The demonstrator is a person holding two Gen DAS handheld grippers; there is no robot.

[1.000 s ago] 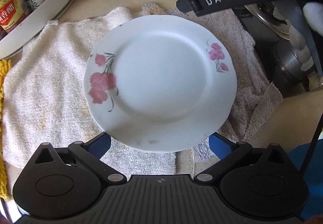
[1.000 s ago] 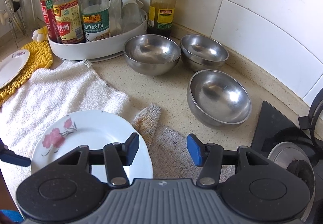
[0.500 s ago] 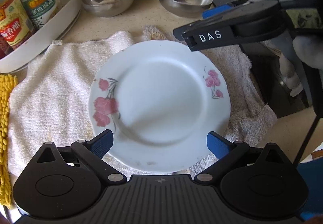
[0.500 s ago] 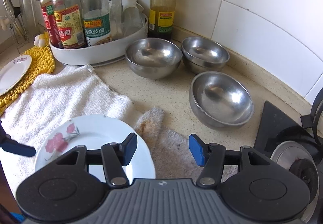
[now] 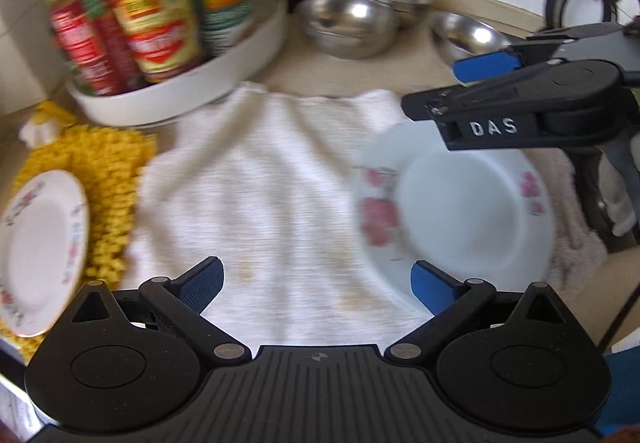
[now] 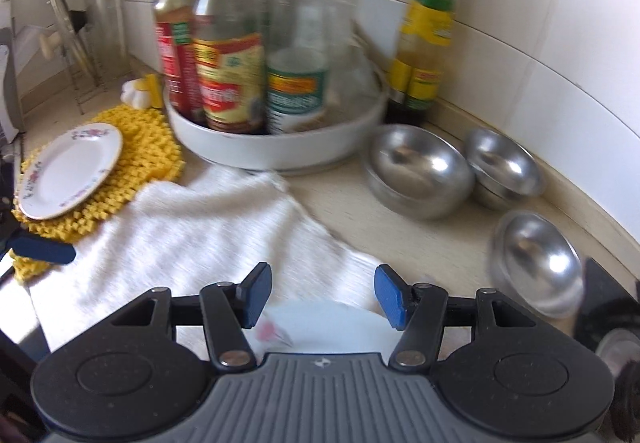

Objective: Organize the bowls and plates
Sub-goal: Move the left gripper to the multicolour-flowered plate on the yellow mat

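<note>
A large white plate with pink flowers (image 5: 460,211) lies on the white towel (image 5: 272,195), right of my open, empty left gripper (image 5: 316,283). My right gripper (image 6: 320,295) is open and empty, hovering over that plate's far edge (image 6: 328,327); it also shows in the left wrist view (image 5: 472,83). A small flowered plate (image 6: 72,171) rests on the yellow mat (image 6: 140,155) at the left. Three steel bowls (image 6: 420,171) (image 6: 504,167) (image 6: 536,263) sit on the counter at the right.
A white tray (image 6: 280,147) of sauce bottles stands at the back, with a separate bottle (image 6: 424,35) by the tiled wall. A dish rack (image 6: 60,23) is at the far left. The stove (image 6: 616,343) is at the right.
My left gripper has swung left, so the large plate now sits to its right and the small plate and mat have come into view. My right gripper has also turned left.
</note>
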